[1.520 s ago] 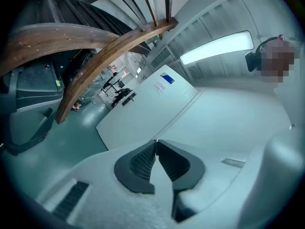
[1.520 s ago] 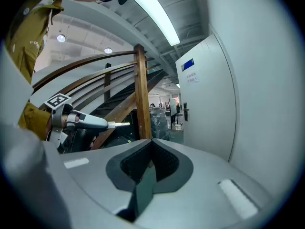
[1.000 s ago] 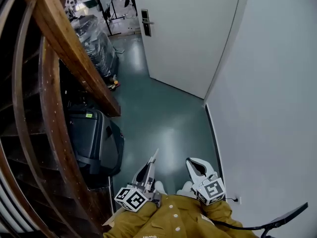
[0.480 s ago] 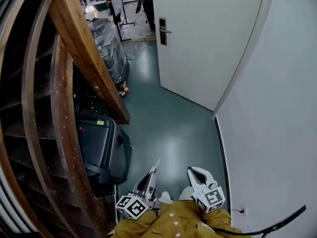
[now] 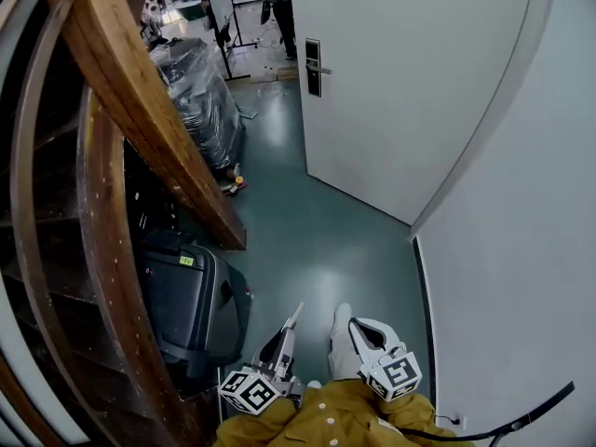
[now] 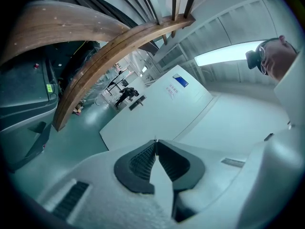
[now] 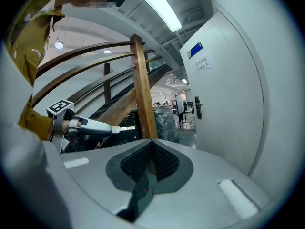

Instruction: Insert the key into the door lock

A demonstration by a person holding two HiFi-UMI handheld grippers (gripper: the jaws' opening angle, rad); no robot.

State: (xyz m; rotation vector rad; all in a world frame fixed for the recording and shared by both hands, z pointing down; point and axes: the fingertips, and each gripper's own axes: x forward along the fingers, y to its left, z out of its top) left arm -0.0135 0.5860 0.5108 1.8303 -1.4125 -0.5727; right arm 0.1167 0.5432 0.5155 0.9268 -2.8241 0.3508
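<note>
A white door [image 5: 400,82] stands half open ahead, its dark lock plate and handle [image 5: 314,67] near its left edge. The same lock plate shows small and far off in the left gripper view [image 6: 138,101] and in the right gripper view [image 7: 198,110]. My left gripper [image 5: 297,309] points level toward the door, low in the head view. It is shut on a thin silver key [image 7: 126,127] that sticks out of its tips. My right gripper [image 5: 357,328] is beside it on the right, jaws shut with nothing between them. Both are far from the door.
A curved wooden stair rail [image 5: 140,110] runs along the left. Under it are a black case [image 5: 191,305] and plastic-wrapped goods [image 5: 200,96]. A white wall [image 5: 521,250] closes the right side. Green floor [image 5: 317,240] leads to the door. My white shoe [image 5: 342,345] is between the grippers.
I have walked forward: the door and its lock plate look larger and nearer. Both grippers came along with unchanged jaws, and a shoe has stepped out between them.
</note>
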